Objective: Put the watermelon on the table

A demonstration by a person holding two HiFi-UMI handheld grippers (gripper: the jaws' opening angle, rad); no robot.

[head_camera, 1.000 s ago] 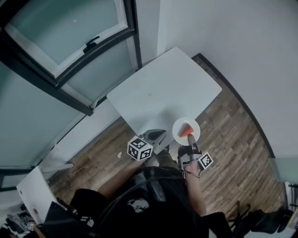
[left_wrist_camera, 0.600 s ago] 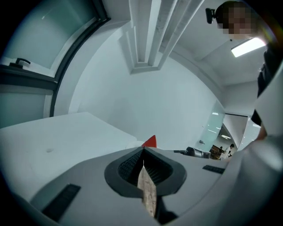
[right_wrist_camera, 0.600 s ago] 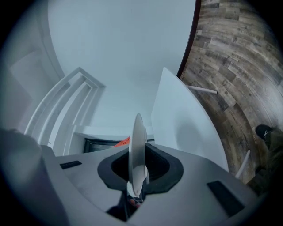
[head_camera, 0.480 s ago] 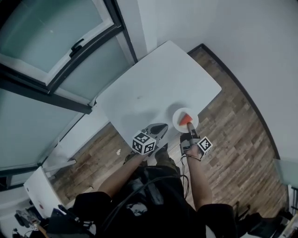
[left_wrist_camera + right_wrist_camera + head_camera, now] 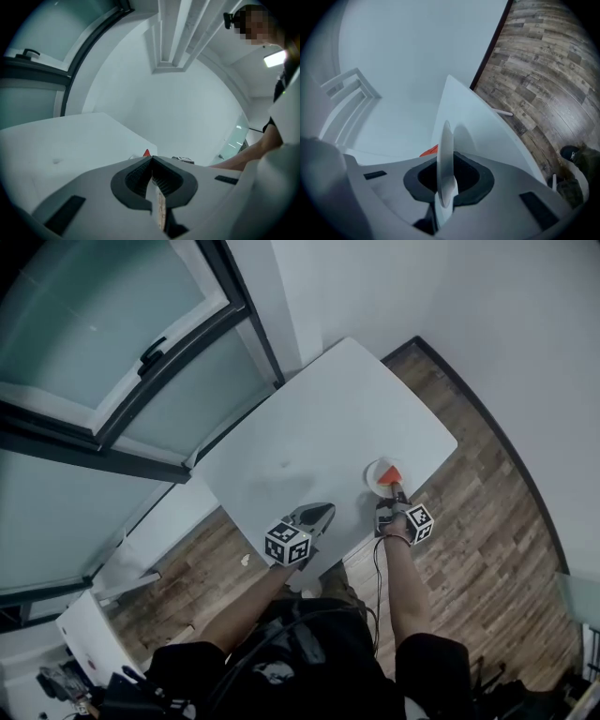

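Note:
A red watermelon slice [image 5: 388,474] lies on a small white plate [image 5: 379,473] over the front right part of the white table [image 5: 309,418]. My right gripper [image 5: 395,492] is shut on the plate's near rim. In the right gripper view the plate [image 5: 445,154] stands edge-on between the jaws, with the watermelon [image 5: 430,150] behind it and the table [image 5: 480,136] below. Whether the plate rests on the table I cannot tell. My left gripper [image 5: 324,513] hangs over the table's front edge, shut [image 5: 151,161] and empty. The watermelon's tip [image 5: 146,153] peeks over its jaws.
A dark-framed window [image 5: 141,362] runs along the table's left side, and a white wall [image 5: 487,315] rises behind. Wood floor [image 5: 487,521] lies to the right and front of the table. A white box [image 5: 89,634] stands on the floor at the lower left.
Both grippers have moved forward and down. The right one has carried the plate with the watermelon from beside the table's front edge to over the tabletop; the left now reaches over the edge.

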